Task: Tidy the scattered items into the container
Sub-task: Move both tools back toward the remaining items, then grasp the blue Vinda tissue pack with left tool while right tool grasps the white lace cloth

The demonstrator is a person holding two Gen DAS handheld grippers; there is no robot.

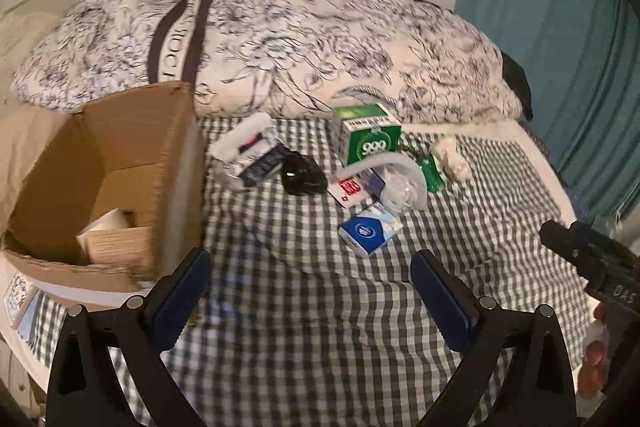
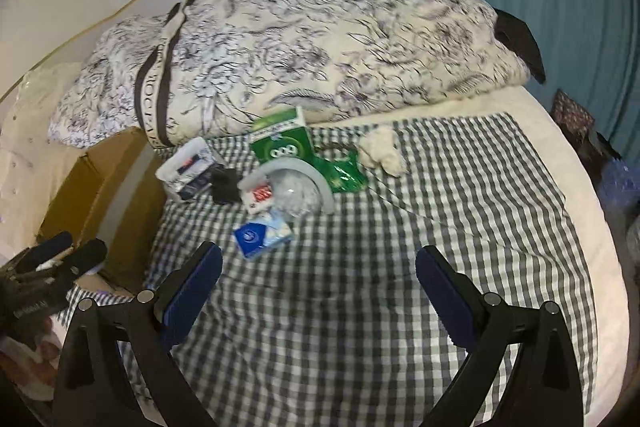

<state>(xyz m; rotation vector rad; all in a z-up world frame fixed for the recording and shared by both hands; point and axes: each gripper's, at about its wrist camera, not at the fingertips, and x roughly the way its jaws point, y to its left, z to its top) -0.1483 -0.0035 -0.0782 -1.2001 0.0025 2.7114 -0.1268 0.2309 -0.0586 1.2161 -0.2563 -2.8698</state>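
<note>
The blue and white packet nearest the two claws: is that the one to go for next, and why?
Probably yes. The blue and white packet lies closest on the checked cloth, clear of the heap behind it. The right gripper is open and empty, so easing it forward around the packet seems sensible, before carrying it to the cardboard box.

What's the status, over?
Left claw open, empty; right claw same. Box holds something pale; tissue pack nearest, pile behind. Path clear.

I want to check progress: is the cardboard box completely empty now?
No, the cardboard box already holds a light-coloured carton at its bottom, seen in the left wrist view.
</note>
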